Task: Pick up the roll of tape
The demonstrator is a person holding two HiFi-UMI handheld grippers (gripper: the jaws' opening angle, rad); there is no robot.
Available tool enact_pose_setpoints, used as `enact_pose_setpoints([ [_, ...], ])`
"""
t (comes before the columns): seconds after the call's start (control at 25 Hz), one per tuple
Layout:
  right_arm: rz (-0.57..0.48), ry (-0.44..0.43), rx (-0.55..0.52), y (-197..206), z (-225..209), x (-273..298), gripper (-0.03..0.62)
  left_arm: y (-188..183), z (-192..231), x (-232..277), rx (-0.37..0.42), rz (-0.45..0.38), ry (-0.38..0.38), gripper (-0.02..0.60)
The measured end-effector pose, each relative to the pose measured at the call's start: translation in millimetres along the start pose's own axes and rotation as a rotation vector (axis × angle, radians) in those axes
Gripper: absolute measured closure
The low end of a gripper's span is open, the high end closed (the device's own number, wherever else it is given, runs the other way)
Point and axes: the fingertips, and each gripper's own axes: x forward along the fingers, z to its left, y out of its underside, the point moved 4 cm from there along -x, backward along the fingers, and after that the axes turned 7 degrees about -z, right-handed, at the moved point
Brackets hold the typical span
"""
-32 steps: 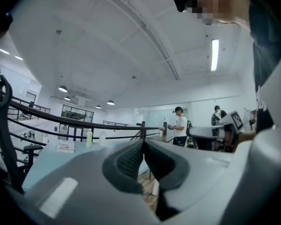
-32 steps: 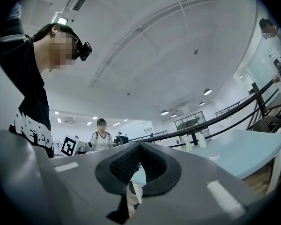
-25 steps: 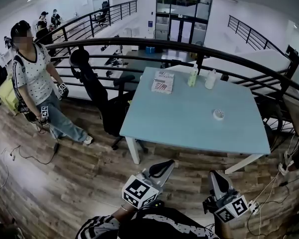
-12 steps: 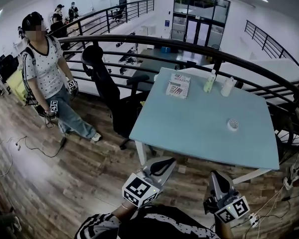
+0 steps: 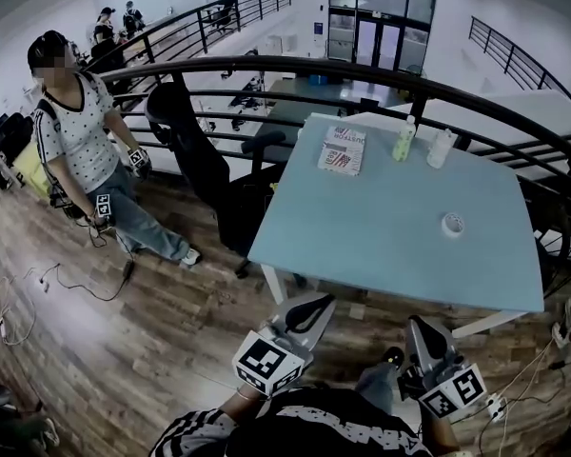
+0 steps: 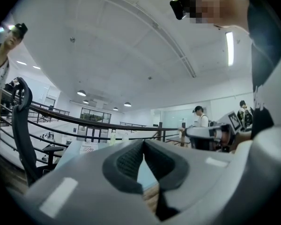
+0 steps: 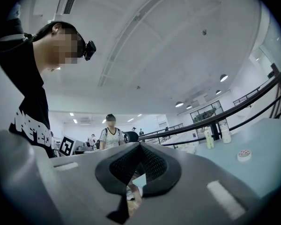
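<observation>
Head view looks steeply down on a pale blue counter (image 5: 381, 227) standing on a wooden floor (image 5: 124, 331), with a curved black railing (image 5: 266, 69) running behind it. The roll of tape (image 5: 452, 224) lies flat on the counter toward its 3 o'clock edge, with bare surface all round it. At the counter's 12 o'clock end lie a printed booklet (image 5: 342, 149), a green bottle (image 5: 404, 141) and a white bottle (image 5: 442, 148) just beside it. A black office chair (image 5: 195, 160) stands off the counter's 9 o'clock side, and farther out toward 9 o'clock a person in a spotted shirt (image 5: 76, 150) stands on the floor. Both grippers are at the bottom of the picture, short of the counter's near edge. The left gripper (image 5: 309, 312) is clenched; in the left gripper view its pads meet at the tips with nothing between them (image 6: 143, 144). The right gripper (image 5: 426, 331) is likewise clenched and empty, its pads pressed together in the right gripper view (image 7: 140, 146). The tape is at roughly 12 o'clock from the right gripper and well apart from it; in the right gripper view it shows at 3 o'clock on the counter (image 7: 244, 154).
</observation>
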Motion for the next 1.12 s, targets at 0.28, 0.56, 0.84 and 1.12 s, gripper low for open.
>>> enact_pose_setpoints([
  [0.28,-0.013,-0.031,0.028,-10,-38,8,0.594,5,-9,37,0.044,0.032,-0.019,0.581],
  [0.56,0.013,-0.025,0.043,1,-112,8,0.594,25,-18,94,0.036,0.052,-0.042,0.581],
  [0.84,0.008,-0.075,0.032,-20,-192,9,0.594,32,-33,169,0.050,0.053,-0.094,0.581],
  [1.12,0.039,-0.097,0.003,-29,-276,-6,0.594,45,-52,240,0.062,0.051,-0.151,0.581],
])
